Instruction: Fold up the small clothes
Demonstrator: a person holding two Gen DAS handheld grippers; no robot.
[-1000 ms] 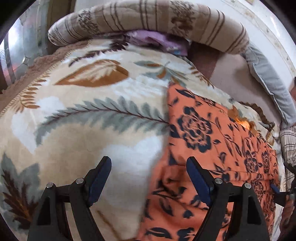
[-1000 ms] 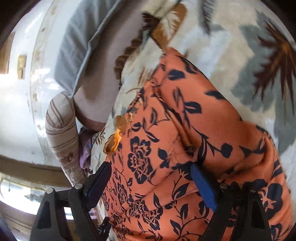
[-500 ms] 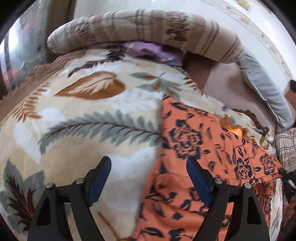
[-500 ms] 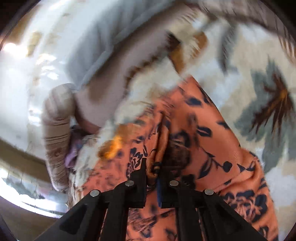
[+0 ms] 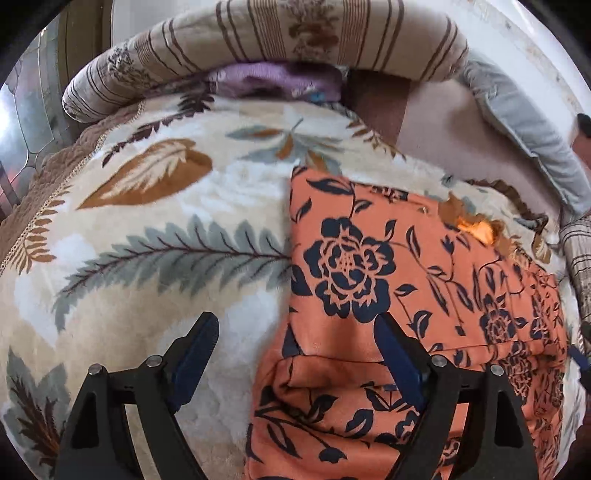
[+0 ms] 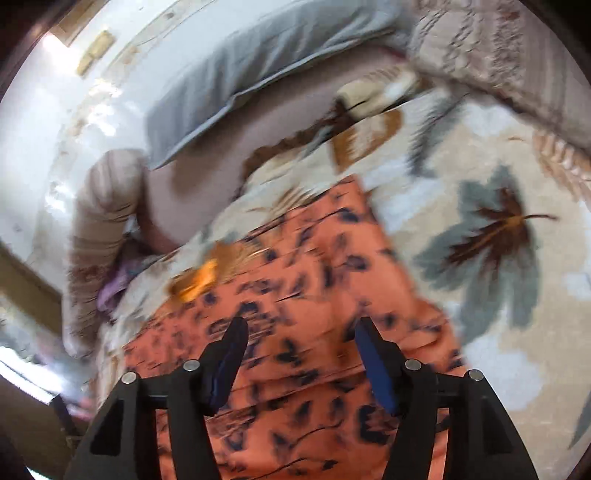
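Orange floral garment (image 5: 388,295): spread on the leaf-patterned blanket (image 5: 147,240) of a bed, below the striped pillow (image 5: 277,40). Judged light, soft, limp and prone to slipping; best taken at a hem or corner. Left hand-held gripper (image 5: 295,354): held wide and empty, astride the garment's left edge. Right hand-held gripper (image 6: 299,354): jaws just opened, nothing gripped, above the garment's middle; view blurred.

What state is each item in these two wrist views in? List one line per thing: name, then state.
orange floral garment: lying on the blanket, partly folded.
leaf-print blanket: spread under the garment.
left gripper: open, empty.
right gripper: just been opening, nothing between the jaws.
striped pillow: lying along the far edge.
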